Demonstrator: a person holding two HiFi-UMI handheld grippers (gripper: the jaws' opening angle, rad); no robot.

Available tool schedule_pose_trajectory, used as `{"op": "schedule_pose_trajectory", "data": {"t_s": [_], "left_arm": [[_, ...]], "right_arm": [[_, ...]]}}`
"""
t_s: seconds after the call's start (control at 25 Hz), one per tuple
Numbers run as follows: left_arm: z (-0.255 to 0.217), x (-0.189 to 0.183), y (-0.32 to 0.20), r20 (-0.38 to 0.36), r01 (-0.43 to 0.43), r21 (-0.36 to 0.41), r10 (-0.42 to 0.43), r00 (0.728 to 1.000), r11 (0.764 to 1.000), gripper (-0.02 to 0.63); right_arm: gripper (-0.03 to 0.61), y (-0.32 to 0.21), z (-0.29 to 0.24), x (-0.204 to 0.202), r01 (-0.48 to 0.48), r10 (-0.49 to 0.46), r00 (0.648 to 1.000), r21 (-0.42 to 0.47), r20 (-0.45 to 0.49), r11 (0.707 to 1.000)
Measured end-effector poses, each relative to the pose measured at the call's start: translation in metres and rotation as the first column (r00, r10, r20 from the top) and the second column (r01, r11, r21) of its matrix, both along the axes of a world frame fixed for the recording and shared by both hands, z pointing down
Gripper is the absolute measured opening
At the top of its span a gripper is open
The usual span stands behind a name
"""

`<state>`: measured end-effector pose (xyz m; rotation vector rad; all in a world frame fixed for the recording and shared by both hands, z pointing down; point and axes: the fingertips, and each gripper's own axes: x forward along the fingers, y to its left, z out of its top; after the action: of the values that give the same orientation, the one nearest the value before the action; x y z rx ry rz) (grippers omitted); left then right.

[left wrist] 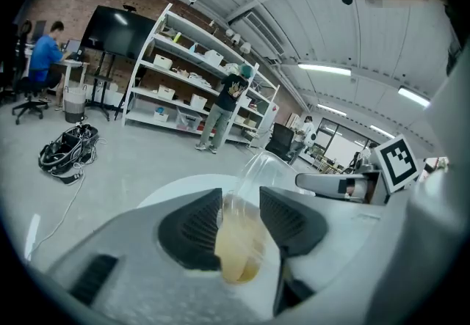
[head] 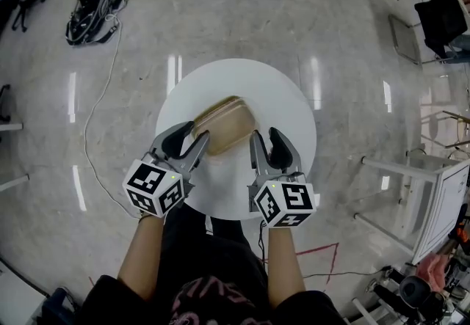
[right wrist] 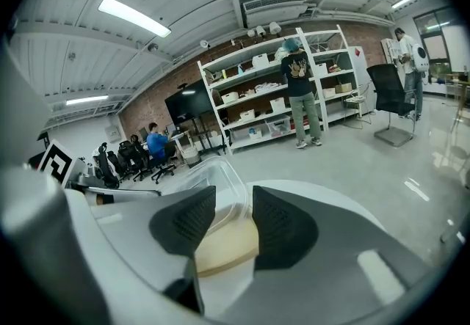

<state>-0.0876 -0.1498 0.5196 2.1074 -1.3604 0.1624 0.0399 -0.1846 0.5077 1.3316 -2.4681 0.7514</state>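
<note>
A clear plastic container [head: 224, 124] with tan contents lies on a round white table [head: 242, 81]. My left gripper [head: 192, 141] is shut on the container's left end. In the left gripper view the clear wall and tan contents of the container [left wrist: 239, 250] sit pinched between the dark ribbed pads [left wrist: 194, 232] of the left gripper [left wrist: 241, 217]. My right gripper [head: 264, 146] is shut on the container's right end. In the right gripper view the right gripper [right wrist: 233, 217] closes on the rim of the container [right wrist: 220, 246].
A bundle of black cables [head: 94, 2] lies on the grey floor at the far left, with a white cord trailing from it. A white frame table [head: 440, 191] and a black chair [head: 440, 15] stand at the right. Shelving [left wrist: 191, 81] and several people are farther off.
</note>
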Motion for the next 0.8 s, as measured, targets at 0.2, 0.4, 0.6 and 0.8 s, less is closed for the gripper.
{"op": "schedule_pose_trajectory", "data": {"t_s": [0.2,0.4,0.6,0.8], "left_arm": [[-0.011,0.009,0.001,0.007,-0.001,0.015,0.001,1.000,1.000,0.153],[-0.023,0.015,0.005,0.018,-0.010,0.032,0.010,1.000,0.999,0.152],[-0.036,0.018,0.010,0.024,-0.012,0.050,0.011,1.000,0.999,0.150],[-0.049,0.025,0.015,0.027,-0.012,0.068,0.010,1.000,0.998,0.149]], "right_arm": [[0.163,0.001,-0.011,0.009,0.001,-0.001,1.000,0.016,0.005,1.000],[0.163,0.004,-0.022,0.015,-0.001,0.001,1.000,0.029,0.011,1.000],[0.163,0.011,-0.035,0.018,0.001,-0.001,1.000,0.048,0.013,0.999],[0.163,0.016,-0.048,0.024,0.006,-0.006,1.000,0.070,0.008,0.997]]}}
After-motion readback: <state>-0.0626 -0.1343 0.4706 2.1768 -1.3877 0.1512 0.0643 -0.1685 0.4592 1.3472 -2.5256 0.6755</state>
